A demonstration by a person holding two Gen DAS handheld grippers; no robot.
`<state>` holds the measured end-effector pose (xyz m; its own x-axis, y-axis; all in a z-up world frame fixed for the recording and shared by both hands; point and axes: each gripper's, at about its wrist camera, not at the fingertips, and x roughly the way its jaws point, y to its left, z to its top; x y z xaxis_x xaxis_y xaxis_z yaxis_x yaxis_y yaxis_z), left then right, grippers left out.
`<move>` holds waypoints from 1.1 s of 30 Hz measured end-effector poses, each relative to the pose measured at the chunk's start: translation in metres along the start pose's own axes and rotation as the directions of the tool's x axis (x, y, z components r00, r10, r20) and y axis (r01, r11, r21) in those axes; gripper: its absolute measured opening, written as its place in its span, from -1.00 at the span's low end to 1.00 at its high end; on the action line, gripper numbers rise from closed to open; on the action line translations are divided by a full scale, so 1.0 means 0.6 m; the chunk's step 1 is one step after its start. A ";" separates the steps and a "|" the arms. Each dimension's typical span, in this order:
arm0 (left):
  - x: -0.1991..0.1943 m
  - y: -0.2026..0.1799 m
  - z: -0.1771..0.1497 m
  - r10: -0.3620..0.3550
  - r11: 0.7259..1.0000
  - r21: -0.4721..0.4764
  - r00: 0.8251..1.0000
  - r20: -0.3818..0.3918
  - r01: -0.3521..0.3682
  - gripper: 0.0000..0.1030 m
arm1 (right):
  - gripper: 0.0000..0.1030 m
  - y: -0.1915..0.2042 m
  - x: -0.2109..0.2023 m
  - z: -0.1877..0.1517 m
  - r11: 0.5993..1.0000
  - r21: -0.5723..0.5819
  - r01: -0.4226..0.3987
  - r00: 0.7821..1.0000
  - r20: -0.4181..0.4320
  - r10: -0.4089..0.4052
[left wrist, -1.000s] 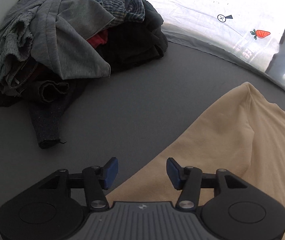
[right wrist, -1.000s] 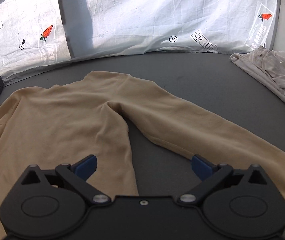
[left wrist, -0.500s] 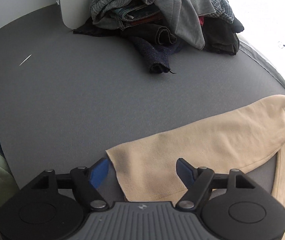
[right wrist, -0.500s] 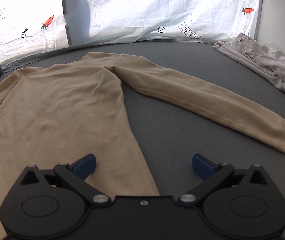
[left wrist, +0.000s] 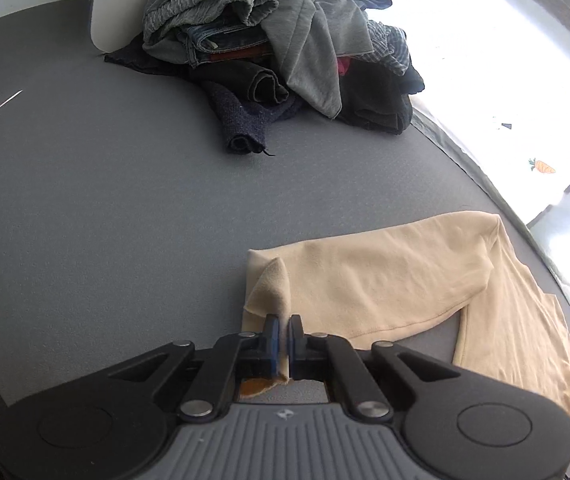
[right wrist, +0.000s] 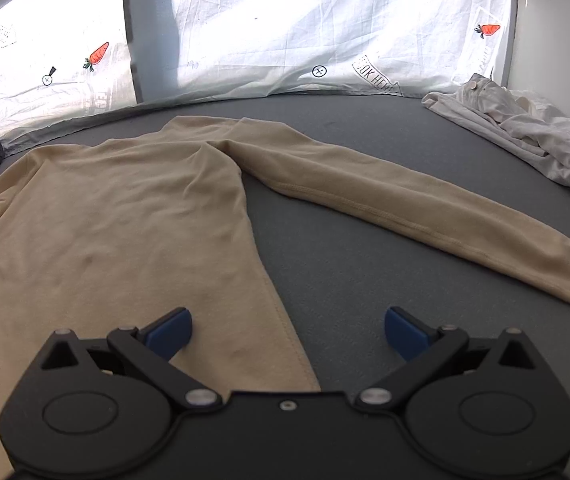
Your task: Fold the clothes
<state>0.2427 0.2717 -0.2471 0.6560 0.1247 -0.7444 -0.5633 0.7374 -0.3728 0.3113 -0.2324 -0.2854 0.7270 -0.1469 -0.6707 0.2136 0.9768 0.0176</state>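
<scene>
A beige long-sleeved top lies flat on the grey surface, one sleeve stretched out to the right. In the left wrist view its other sleeve runs toward me, and my left gripper is shut on the cuff end, a fold of beige cloth pinched up between the blue pads. My right gripper stands wide open low over the top's lower right edge, with the hem corner and bare grey surface between its fingers and nothing gripped.
A heap of dark and grey clothes sits at the far end of the surface beside a white panel. A crumpled white garment lies at the right. A bright carrot-print sheet hangs behind.
My left gripper swung from the shirt's body to the sleeve end and closed on the cuff, lifting a fold. The right gripper moved slightly lower along the shirt's side edge, still open.
</scene>
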 end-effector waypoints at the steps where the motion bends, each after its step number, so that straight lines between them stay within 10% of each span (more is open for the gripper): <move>1: -0.004 -0.015 -0.001 -0.038 0.999 0.009 0.999 -0.003 0.038 -0.92 | 1.00 0.000 0.000 0.000 1.000 0.000 0.000 1.000 0.000 0.000; 6: -0.009 -0.098 -0.019 -0.242 0.968 0.051 0.968 -0.063 0.246 -0.92 | 1.00 0.000 -0.001 -0.002 1.000 0.000 -0.002 1.000 0.004 0.002; 11: 0.021 -0.186 -0.054 -0.289 0.920 0.205 0.931 -0.221 0.334 -0.59 | 1.00 0.001 0.000 0.001 1.000 -0.003 -0.001 1.000 -0.002 0.001; 17: 0.040 -0.165 -0.060 -0.361 0.924 0.033 0.895 -0.262 0.382 -0.24 | 1.00 -0.003 0.014 0.040 0.999 -0.020 -0.032 0.986 -0.164 0.028; 19: 0.040 -0.139 -0.050 -0.367 0.929 -0.056 0.901 -0.230 0.365 -0.18 | 0.99 -0.010 0.019 0.056 0.998 -0.011 -0.065 0.972 -0.227 0.060; 23: 0.030 -0.092 -0.033 -0.318 0.944 -0.148 0.932 -0.174 0.295 -0.18 | 0.22 -0.059 -0.005 0.086 0.951 0.216 -0.224 0.941 -0.208 0.269; 26: 0.023 -0.063 -0.026 -0.275 0.950 -0.195 0.950 -0.145 0.245 -0.18 | 0.25 -0.075 -0.042 0.103 0.878 0.339 -0.337 0.922 -0.072 0.382; 33: 0.049 -0.039 -0.033 -0.238 0.953 -0.236 0.950 -0.202 0.189 -0.22 | 0.14 0.004 -0.005 0.091 0.541 0.613 -0.576 0.668 -0.028 0.743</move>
<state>0.2651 0.2446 -0.2712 0.6558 -0.1915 -0.7302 -0.5313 0.5701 -0.6266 0.3451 -0.2378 -0.2429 0.6266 0.6323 -0.4557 0.0964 0.5173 0.8503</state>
